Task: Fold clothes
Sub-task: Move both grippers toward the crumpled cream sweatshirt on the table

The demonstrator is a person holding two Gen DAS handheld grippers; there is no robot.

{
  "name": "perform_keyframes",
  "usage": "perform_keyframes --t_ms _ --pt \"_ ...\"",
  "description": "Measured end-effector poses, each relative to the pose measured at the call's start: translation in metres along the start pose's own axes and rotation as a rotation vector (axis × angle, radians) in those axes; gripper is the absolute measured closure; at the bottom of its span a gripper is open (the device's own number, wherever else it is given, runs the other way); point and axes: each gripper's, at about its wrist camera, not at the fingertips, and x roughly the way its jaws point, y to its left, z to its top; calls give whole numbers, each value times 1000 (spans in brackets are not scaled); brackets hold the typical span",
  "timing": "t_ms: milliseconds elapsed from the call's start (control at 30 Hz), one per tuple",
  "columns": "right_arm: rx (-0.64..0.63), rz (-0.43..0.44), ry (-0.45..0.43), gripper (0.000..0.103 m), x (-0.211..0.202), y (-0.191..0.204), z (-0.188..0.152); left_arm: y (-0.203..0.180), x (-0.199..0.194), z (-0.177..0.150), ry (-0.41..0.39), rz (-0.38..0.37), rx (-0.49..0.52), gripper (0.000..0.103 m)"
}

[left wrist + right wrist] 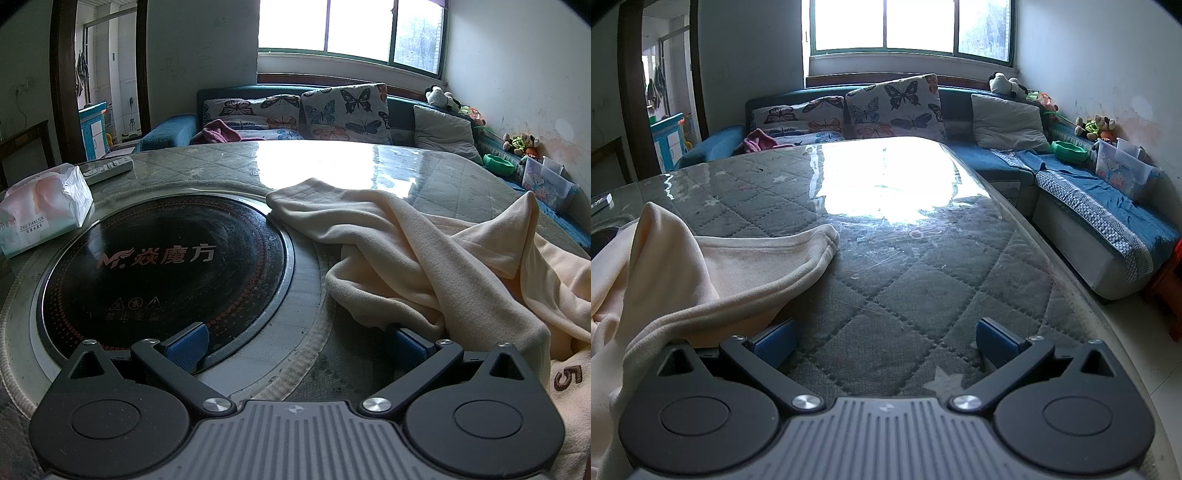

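Observation:
A cream fleece garment (436,258) lies crumpled on the quilted grey table top (221,162), with a brown "5" stitched near its lower right. One sleeve reaches toward the black hob. My left gripper (295,343) is open and empty, its right blue pad at the garment's near edge. In the right wrist view the same garment (694,266) lies at the left, one sleeve end stretched toward the middle. My right gripper (886,341) is open and empty over bare table (923,280), its left pad beside the cloth.
A round black induction hob (162,273) is set into the table at the left. A tissue pack (40,210) and a remote (107,168) lie at the far left. A blue sofa (1089,195) with cushions and toys runs behind and to the right.

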Motion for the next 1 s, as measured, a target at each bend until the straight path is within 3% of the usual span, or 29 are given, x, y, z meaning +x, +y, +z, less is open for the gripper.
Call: perform_keyframes --t_ms 167,300,1000 --pt "-12 -8 5 0 -5 13 1 -1 0 1 3 3 6 0" --pt "-41 1 -40 0 -31 27 -3 -3 -1 -2 4 7 3 0" --pt "-69 118 -85 0 -119 79 -28 -3 -38 -6 -4 6 -10 0"
